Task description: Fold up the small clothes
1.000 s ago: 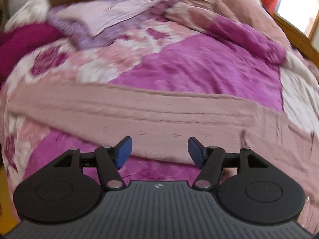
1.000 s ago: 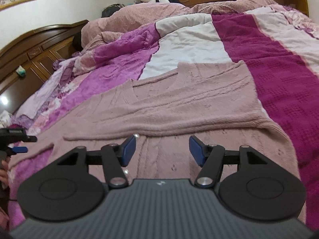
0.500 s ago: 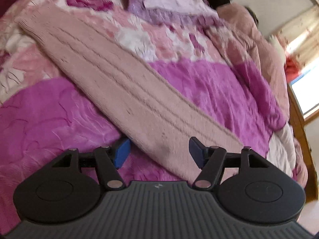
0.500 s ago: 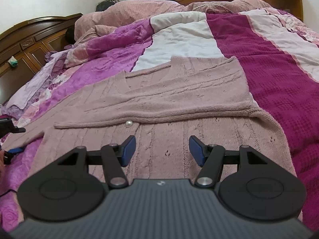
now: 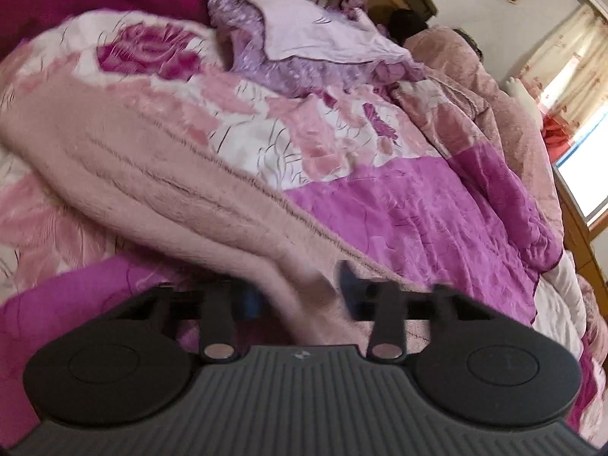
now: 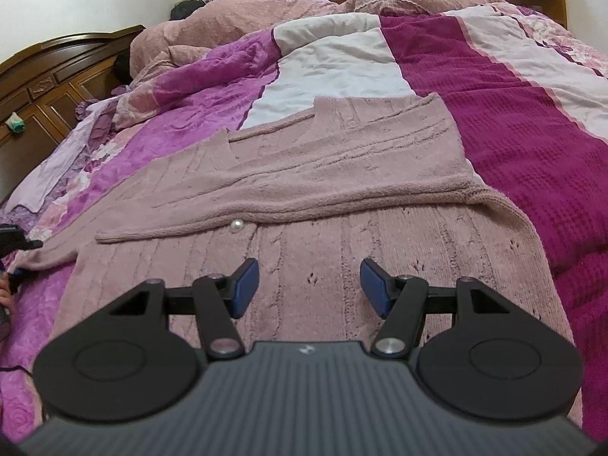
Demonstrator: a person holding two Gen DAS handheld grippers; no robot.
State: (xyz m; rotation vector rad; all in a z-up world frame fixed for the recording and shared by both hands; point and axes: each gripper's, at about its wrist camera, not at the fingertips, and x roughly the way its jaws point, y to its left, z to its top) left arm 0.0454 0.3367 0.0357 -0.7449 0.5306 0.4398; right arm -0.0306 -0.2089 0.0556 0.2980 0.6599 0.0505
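A dusty-pink knit cardigan (image 6: 342,190) lies spread on the bed, one front panel folded over, a pearl button (image 6: 236,224) showing. Its long sleeve (image 5: 159,190) stretches away in the left wrist view. My left gripper (image 5: 300,296) is down at the sleeve, with sleeve fabric bunched between its blurred jaws, which stand still apart. In the right wrist view the left gripper (image 6: 15,239) shows at the sleeve's end. My right gripper (image 6: 309,285) is open and empty, hovering just above the cardigan's lower body.
The bed is covered by a magenta and floral quilt (image 5: 418,209) and a dark magenta blanket (image 6: 532,152). A lilac pillow (image 5: 304,34) lies near the wooden headboard (image 6: 49,72). A person lies under a pink blanket (image 6: 243,19) at the far side.
My left gripper has dropped onto the sleeve, its jaws have narrowed around the fabric, and the sleeve has bunched up. My right gripper has moved slightly forward over the cardigan, still open.
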